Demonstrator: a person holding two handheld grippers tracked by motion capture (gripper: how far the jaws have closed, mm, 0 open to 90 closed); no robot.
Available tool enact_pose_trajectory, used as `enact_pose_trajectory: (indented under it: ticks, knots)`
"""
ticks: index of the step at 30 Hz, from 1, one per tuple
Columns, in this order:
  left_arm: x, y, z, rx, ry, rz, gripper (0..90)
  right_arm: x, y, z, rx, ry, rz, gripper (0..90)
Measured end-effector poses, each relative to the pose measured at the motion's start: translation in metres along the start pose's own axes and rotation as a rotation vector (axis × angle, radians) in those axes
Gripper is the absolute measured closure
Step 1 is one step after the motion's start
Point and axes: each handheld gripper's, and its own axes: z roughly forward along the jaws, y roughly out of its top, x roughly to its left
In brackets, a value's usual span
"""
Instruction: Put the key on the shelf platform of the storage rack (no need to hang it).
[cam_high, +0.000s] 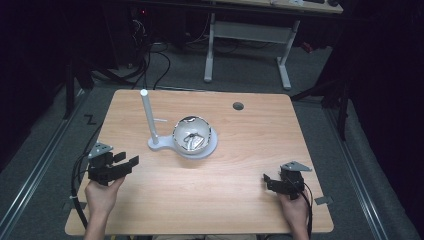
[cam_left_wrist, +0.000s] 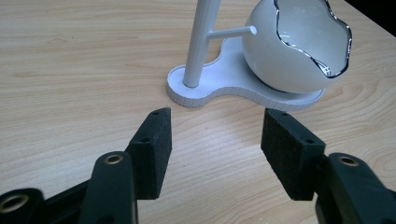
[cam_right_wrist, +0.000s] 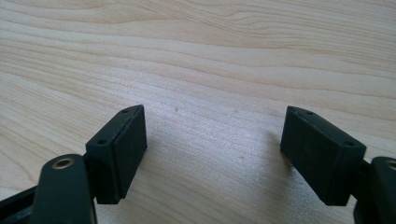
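A: Left gripper (cam_high: 126, 162) first?

B: Jaws parted, nothing between the pads (cam_left_wrist: 152, 149), only bare wood. Held low over the table (cam_high: 250, 165), aimed toward the white stand (cam_high: 187, 147), well short of its base.

A: And the hand behind it?

B: Left hand (cam_high: 102, 196) wrapped around the gripper body from below, forearm coming up from the near edge, wrist angled inward toward the stand. Cable looping off to the outer side.

A: Right gripper (cam_high: 270, 181)?

B: Jaws spread wide too, empty, plain wood between the pads (cam_right_wrist: 123, 149). Well apart from the stand, off to its near right. Right hand (cam_high: 294, 207) gripping from behind, forearm rising from the near edge, nose turned inward toward the stand's side.

A: Now the stand itself?

B: Flat white base near the table's middle. Upright white post (cam_high: 148, 117) on the left end of the base, short peg (cam_left_wrist: 231, 31) sticking out sideways from the post.

A: And the bowl-like thing?

B: White round cup (cam_high: 192, 134) with a wavy silver rim, seated on the wide right end of the base, just beside the post. Mouth tipped partly toward the near side, something shiny inside, too small to tell what.
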Motion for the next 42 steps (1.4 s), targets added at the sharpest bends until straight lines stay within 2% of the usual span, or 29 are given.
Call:
enact_pose_trajectory:
  ticks: [1, 2, 6, 9, 10, 12, 14, 15, 17, 18, 20, 21, 24, 26, 27, 28, 29, 30, 31, 33, 34, 36, 37, 38, 39, 42]
  knots:
    - [-0.001, -0.001, 0.000, -0.002, 0.012, -0.019, 43.3, 0.000, 0.000, 0.000, 0.000, 0.000, 0.000, 23.0]
    - [0.002, -0.001, 0.000, 0.002, -0.002, 0.004, 43.2, 0.000, 0.000, 0.000, 0.000, 0.000, 0.000, 23.0]
    - [0.005, -0.003, 0.001, 0.010, 0.013, -0.015, 43.1, 0.000, 0.000, 0.000, 0.000, 0.000, 0.000, 23.0]
    - [0.007, -0.004, 0.003, 0.011, 0.019, -0.009, 43.1, 0.000, 0.000, 0.000, 0.000, 0.000, 0.000, 23.0]
    - [0.007, -0.006, 0.003, 0.012, 0.034, -0.037, 43.0, 0.000, 0.000, 0.000, 0.000, 0.000, 0.001, 23.0]
    - [0.009, -0.007, 0.004, 0.014, 0.036, -0.025, 42.9, 0.000, 0.000, 0.000, 0.000, 0.000, 0.000, 23.0]
    - [0.012, -0.011, 0.006, 0.026, 0.050, -0.043, 42.9, 0.000, 0.000, 0.000, 0.000, 0.000, 0.000, 23.0]
    - [0.014, -0.011, 0.008, 0.028, 0.046, -0.024, 42.9, 0.000, 0.000, 0.000, 0.000, 0.000, 0.000, 23.0]
    - [0.016, -0.014, 0.010, 0.029, 0.049, -0.018, 42.8, 0.000, 0.000, 0.000, 0.000, 0.000, 0.000, 23.0]
    - [0.016, -0.016, 0.010, 0.035, 0.052, -0.031, 42.8, 0.000, 0.000, 0.000, 0.000, 0.000, 0.000, 23.0]
    - [0.017, -0.018, 0.012, 0.042, 0.052, -0.017, 42.8, 0.000, 0.000, 0.000, 0.000, 0.000, 0.001, 23.0]
    - [0.017, -0.020, 0.012, 0.042, 0.060, -0.027, 42.8, 0.000, 0.000, 0.000, 0.000, 0.000, 0.000, 23.0]
    - [0.020, -0.023, 0.014, 0.046, 0.054, -0.008, 42.8, 0.000, 0.000, 0.000, 0.000, 0.000, 0.000, 23.0]
    - [0.020, -0.025, 0.016, 0.048, 0.075, -0.042, 42.8, 0.000, 0.000, 0.000, 0.000, 0.000, 0.000, 23.0]
    - [0.021, -0.026, 0.016, 0.050, 0.064, -0.024, 42.7, 0.000, 0.000, 0.000, 0.000, 0.000, 0.000, 23.0]
    - [0.021, -0.027, 0.017, 0.046, 0.079, -0.041, 42.7, 0.000, 0.000, 0.000, 0.000, 0.000, 0.000, 23.0]
    - [0.024, -0.029, 0.018, 0.048, 0.072, -0.027, 42.7, 0.000, 0.000, 0.000, 0.000, 0.000, 0.000, 23.0]
    - [0.024, -0.031, 0.018, 0.055, 0.075, -0.043, 42.7, 0.000, 0.000, 0.000, 0.000, 0.000, 0.000, 23.0]
    - [0.026, -0.032, 0.020, 0.057, 0.069, -0.019, 42.7, 0.000, 0.000, 0.000, 0.000, 0.000, 0.001, 23.0]
    - [0.028, -0.037, 0.022, 0.062, 0.083, -0.043, 42.7, 0.000, 0.000, 0.000, 0.000, 0.000, 0.000, 23.0]
    - [0.029, -0.039, 0.023, 0.062, 0.082, -0.030, 42.7, 0.000, 0.000, 0.000, 0.000, 0.000, 0.000, 23.0]
    - [0.029, -0.043, 0.026, 0.060, 0.106, -0.067, 42.6, 0.000, 0.000, 0.000, 0.000, 0.000, 0.000, 23.0]
    - [0.032, -0.045, 0.028, 0.059, 0.101, -0.040, 42.6, 0.000, 0.000, 0.000, 0.000, 0.000, 0.001, 23.0]
    - [0.033, -0.048, 0.030, 0.053, 0.111, -0.034, 42.5, 0.000, 0.000, 0.000, 0.000, 0.001, 0.001, 23.0]
    - [0.034, -0.051, 0.031, 0.051, 0.101, -0.013, 42.3, 0.000, 0.000, 0.000, 0.000, 0.000, 0.000, 23.0]
    - [0.037, -0.057, 0.035, 0.056, 0.111, -0.016, 42.2, 0.000, 0.000, 0.000, 0.000, 0.000, 0.000, 23.0]
